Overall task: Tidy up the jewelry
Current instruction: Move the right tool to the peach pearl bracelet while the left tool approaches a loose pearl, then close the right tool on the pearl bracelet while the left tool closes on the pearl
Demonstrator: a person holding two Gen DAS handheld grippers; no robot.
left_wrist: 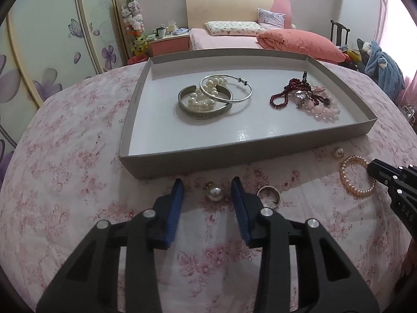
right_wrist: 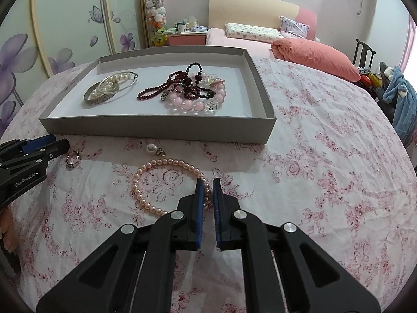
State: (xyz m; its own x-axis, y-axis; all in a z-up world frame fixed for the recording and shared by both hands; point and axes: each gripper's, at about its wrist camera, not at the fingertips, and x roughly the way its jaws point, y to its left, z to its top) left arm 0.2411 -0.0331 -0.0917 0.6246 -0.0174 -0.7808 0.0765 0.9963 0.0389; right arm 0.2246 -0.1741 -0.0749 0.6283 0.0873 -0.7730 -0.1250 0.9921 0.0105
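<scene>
Right wrist view: right gripper (right_wrist: pixel 207 182) pinches the pink pearl bracelet (right_wrist: pixel 166 185) at lower centre, below the grey tray (right_wrist: pixel 156 126). Left gripper (left_wrist: pixel 207 184) gapes wide around a pearl earring (left_wrist: pixel 214 193), silver ring (left_wrist: pixel 269 195) beside.

Bangles, white pearls (left_wrist: pixel 202 99) and bead strands (right_wrist: pixel 194 91) lie heaped in a shallow grey tray (left_wrist: pixel 182 156). On the floral cloth in front lie a pink pearl bracelet (right_wrist: pixel 153 180), a ring (left_wrist: pixel 269 195) and two pearl earrings (left_wrist: pixel 214 193).
</scene>
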